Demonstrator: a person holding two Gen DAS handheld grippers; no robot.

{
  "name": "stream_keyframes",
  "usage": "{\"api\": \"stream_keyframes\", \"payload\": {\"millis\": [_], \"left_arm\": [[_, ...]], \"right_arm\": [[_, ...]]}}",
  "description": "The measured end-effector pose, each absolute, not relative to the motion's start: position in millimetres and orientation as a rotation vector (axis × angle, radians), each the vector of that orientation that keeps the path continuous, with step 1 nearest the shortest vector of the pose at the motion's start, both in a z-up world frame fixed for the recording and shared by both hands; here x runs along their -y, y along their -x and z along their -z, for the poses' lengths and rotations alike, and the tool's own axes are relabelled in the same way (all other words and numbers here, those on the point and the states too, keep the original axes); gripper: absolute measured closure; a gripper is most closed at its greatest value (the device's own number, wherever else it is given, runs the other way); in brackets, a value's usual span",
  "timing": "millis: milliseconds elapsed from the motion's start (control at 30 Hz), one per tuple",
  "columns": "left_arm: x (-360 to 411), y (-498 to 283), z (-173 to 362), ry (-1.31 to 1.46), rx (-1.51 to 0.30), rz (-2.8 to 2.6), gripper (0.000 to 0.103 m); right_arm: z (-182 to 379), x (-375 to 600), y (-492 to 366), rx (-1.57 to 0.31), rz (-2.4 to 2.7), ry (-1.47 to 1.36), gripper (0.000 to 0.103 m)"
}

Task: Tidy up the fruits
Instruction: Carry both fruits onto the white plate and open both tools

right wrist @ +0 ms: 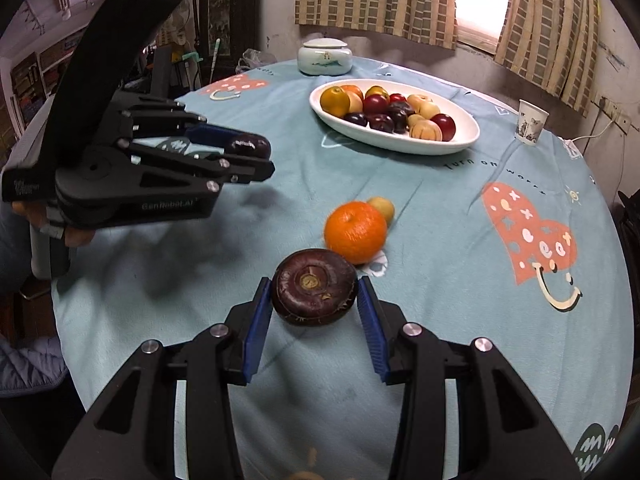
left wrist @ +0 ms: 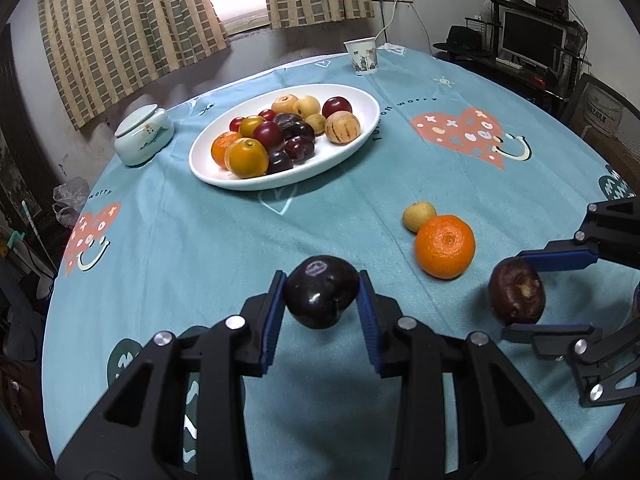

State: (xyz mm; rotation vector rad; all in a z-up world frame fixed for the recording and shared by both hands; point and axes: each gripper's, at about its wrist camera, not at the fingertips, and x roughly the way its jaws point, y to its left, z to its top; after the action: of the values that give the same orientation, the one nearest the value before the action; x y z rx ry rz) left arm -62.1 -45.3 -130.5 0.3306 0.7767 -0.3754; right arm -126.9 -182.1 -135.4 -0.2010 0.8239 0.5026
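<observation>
My left gripper (left wrist: 322,294) is shut on a dark plum (left wrist: 321,291) and holds it above the table; it also shows in the right wrist view (right wrist: 248,148). My right gripper (right wrist: 314,298) is shut on a dark brown round fruit (right wrist: 315,287), also seen in the left wrist view (left wrist: 517,290). An orange (left wrist: 445,246) and a small yellow fruit (left wrist: 418,216) lie touching on the blue tablecloth. A white oval plate (left wrist: 352,148) farther back holds several fruits.
A lidded pale ceramic jar (left wrist: 144,134) stands left of the plate. A paper cup (left wrist: 362,56) stands at the table's far edge. Curtains and a window are behind; a desk with a monitor (left wrist: 532,38) is at the right.
</observation>
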Motion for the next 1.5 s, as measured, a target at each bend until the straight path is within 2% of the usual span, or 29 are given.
{"api": "stream_keyframes", "payload": {"millis": [367,833,1500], "left_arm": [[41.3,60.5,133.2,-0.324,-0.785,0.368,0.067],[37.2,68.7,120.8,-0.295,-0.758,0.347,0.067],[35.9,97.6,101.9,-0.309,-0.718,0.340,0.067]], "right_arm": [[140.5,168.2,125.3,-0.840,-0.531,0.218,0.059],[120.7,163.2,121.6,-0.774,-0.489,0.152,0.059],[115.9,154.7,151.4,-0.775,-0.510,0.176,0.059]]}}
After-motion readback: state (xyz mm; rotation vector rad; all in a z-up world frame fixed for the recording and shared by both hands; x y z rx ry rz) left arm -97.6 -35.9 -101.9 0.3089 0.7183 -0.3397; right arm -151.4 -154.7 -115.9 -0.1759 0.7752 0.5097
